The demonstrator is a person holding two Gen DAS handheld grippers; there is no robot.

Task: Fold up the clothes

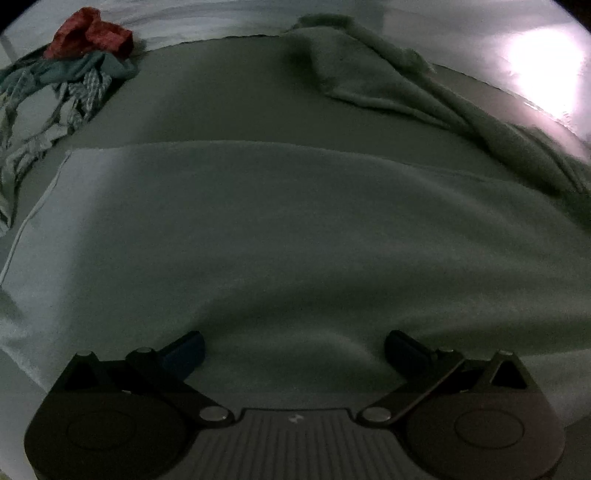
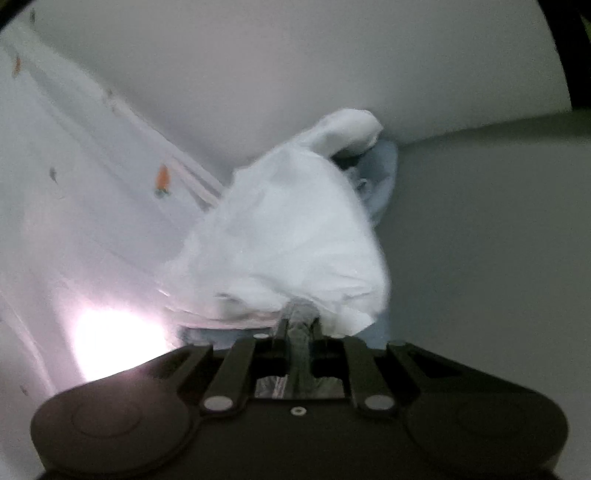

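Observation:
A pale fleece garment [image 1: 280, 236] lies spread flat across the grey table, one long part trailing up to the far right. My left gripper [image 1: 293, 347] hovers open just over its near edge, fingers wide apart with only cloth below them. In the right wrist view my right gripper [image 2: 300, 325] is shut on a bunched white garment [image 2: 291, 236], which hangs lifted and puffed in front of the camera. A fold of the cloth runs back between the fingers.
A heap of other clothes sits at the table's far left: a red piece [image 1: 92, 35] over teal and patterned fabric [image 1: 62, 92]. A white sheet with small orange prints [image 2: 92, 166] lies left of the lifted garment. Bright glare marks the floor [image 1: 535, 62].

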